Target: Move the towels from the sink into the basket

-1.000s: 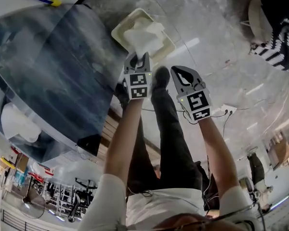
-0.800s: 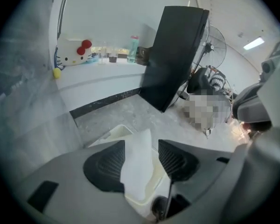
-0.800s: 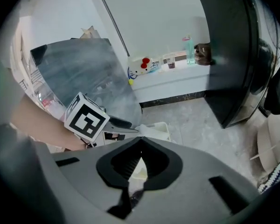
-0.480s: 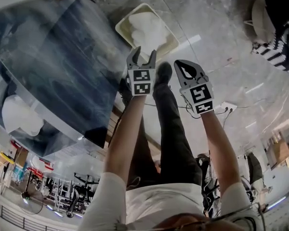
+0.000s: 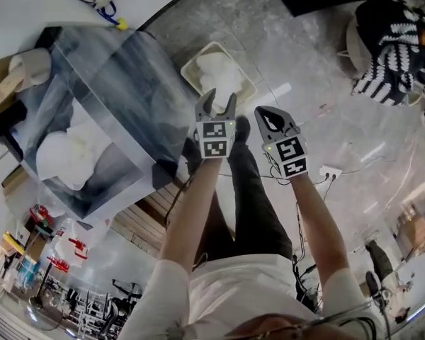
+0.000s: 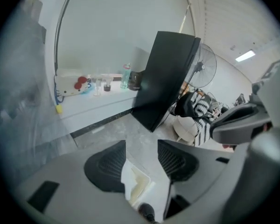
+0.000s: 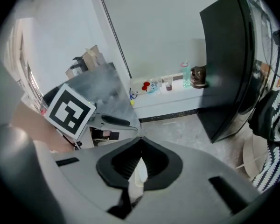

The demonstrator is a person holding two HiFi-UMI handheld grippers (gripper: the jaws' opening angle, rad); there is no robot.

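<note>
The cream basket (image 5: 191, 68) stands on the floor with white towels (image 5: 218, 73) in it. More white towels (image 5: 62, 156) lie in the grey sink (image 5: 127, 69) at the left. My left gripper (image 5: 217, 103) hangs high above the basket, open and empty. Its jaws have just been opening, then came in a little, with nothing between them. Between them the basket (image 6: 142, 189) shows far below. My right gripper (image 5: 271, 121) is beside it to the right, shut, tips together, with nothing held; a sliver of the basket's white towel (image 7: 140, 172) shows below it.
A chair with a black-and-white striped cloth (image 5: 393, 48) stands at the back right. A power strip (image 5: 331, 171) lies on the floor near my right arm. A black panel (image 6: 170, 78), a fan (image 6: 204, 65) and a ledge with bottles (image 6: 102, 84) lie ahead.
The left gripper let go of the white towel, which now lies in the basket, and its jaws stand apart. Both grippers have risen away from the basket.
</note>
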